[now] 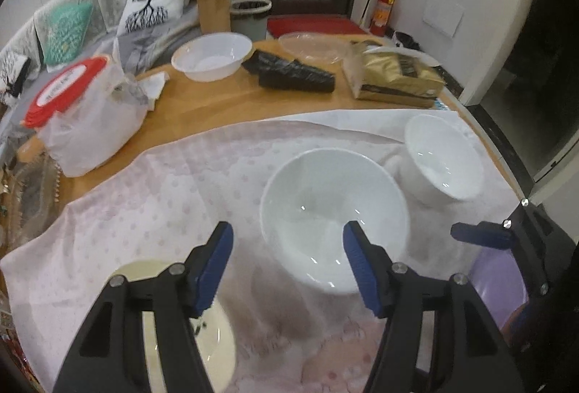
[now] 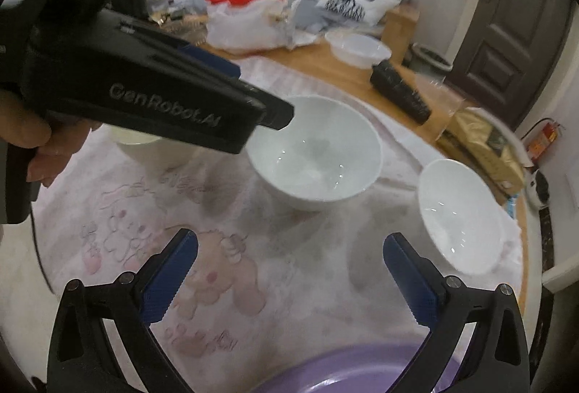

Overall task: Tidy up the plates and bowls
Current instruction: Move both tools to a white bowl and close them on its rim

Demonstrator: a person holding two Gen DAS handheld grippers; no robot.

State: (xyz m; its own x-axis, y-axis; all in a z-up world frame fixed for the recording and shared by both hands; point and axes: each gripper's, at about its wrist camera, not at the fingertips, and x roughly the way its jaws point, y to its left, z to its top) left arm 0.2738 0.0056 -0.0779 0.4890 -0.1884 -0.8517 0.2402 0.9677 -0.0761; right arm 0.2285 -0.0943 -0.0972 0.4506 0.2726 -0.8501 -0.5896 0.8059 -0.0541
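Note:
A large white bowl (image 1: 333, 212) (image 2: 318, 150) stands on the pink cloth (image 1: 163, 194). My left gripper (image 1: 286, 262) is open and empty; its right finger overlaps the bowl's near rim, its left finger is outside. A smaller white bowl (image 1: 445, 157) (image 2: 463, 215) lies tilted to the right. A cream plate (image 1: 217, 331) sits under the left finger. My right gripper (image 2: 289, 273) is open and empty above a purple dish (image 2: 347, 375) (image 1: 495, 288).
On the bare wooden table (image 1: 224, 103) behind stand a white plastic basin (image 1: 211, 56), a black packet (image 1: 289, 74), a gold bag (image 1: 398, 74) and a bagged red-lidded container (image 1: 83, 107). The left gripper body (image 2: 144, 89) crosses the right wrist view.

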